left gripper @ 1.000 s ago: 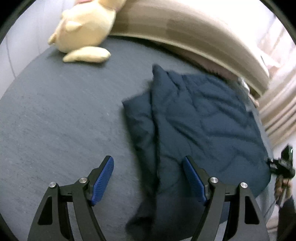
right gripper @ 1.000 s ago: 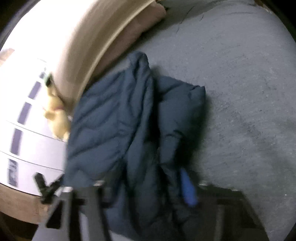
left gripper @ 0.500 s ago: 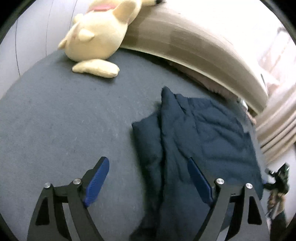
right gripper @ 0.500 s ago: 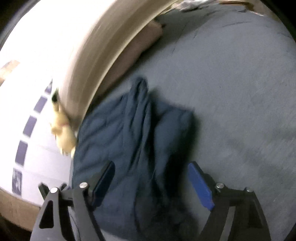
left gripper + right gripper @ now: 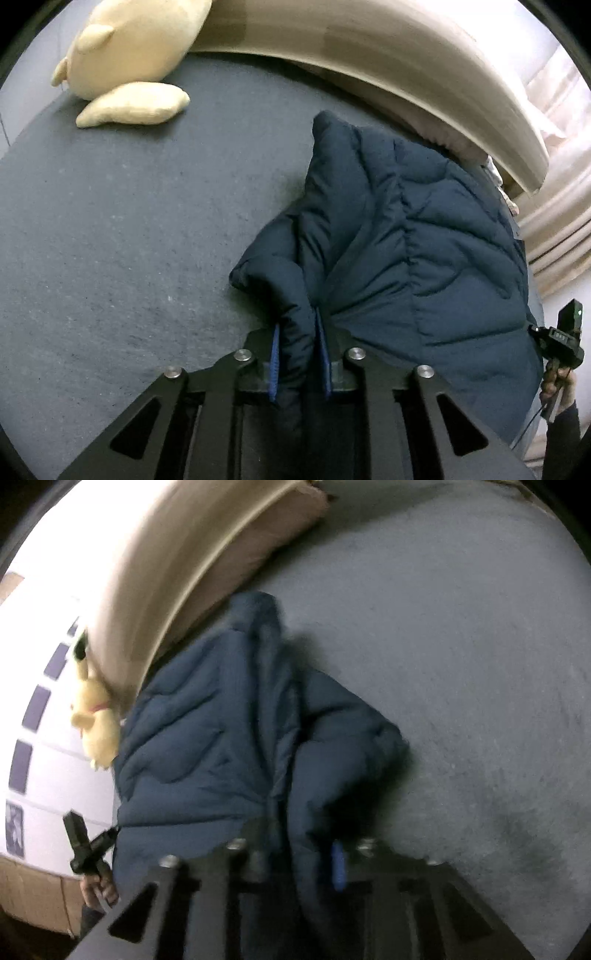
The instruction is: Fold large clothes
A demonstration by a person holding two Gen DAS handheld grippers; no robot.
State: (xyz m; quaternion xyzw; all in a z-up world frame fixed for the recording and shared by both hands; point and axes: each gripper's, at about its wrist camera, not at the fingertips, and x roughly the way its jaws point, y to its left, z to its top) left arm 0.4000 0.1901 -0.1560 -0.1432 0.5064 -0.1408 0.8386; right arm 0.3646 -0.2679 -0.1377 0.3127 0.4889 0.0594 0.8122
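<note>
A navy quilted puffer jacket [image 5: 413, 243] lies bunched on the grey bed [image 5: 129, 221]. My left gripper [image 5: 297, 363] is shut on a fold at the jacket's near left edge, with fabric pinched between the blue pads [image 5: 274, 365]. In the right wrist view the jacket [image 5: 207, 738] fills the middle, and my right gripper [image 5: 303, 860] is shut on a thick fold of its near edge. One blue pad [image 5: 338, 864] shows beside the fabric. The view is blurred.
A cream plush toy [image 5: 136, 55] lies at the bed's far left, against a beige headboard cushion [image 5: 369, 59]. Curtains [image 5: 554, 206] hang at the right. The plush [image 5: 94, 723], a cardboard box [image 5: 33, 901] and the bare grey bed [image 5: 480, 664] show in the right wrist view.
Both grippers were open over the jacket's edge. Both have closed on folds of the jacket, and the fabric is now gathered toward the jaws.
</note>
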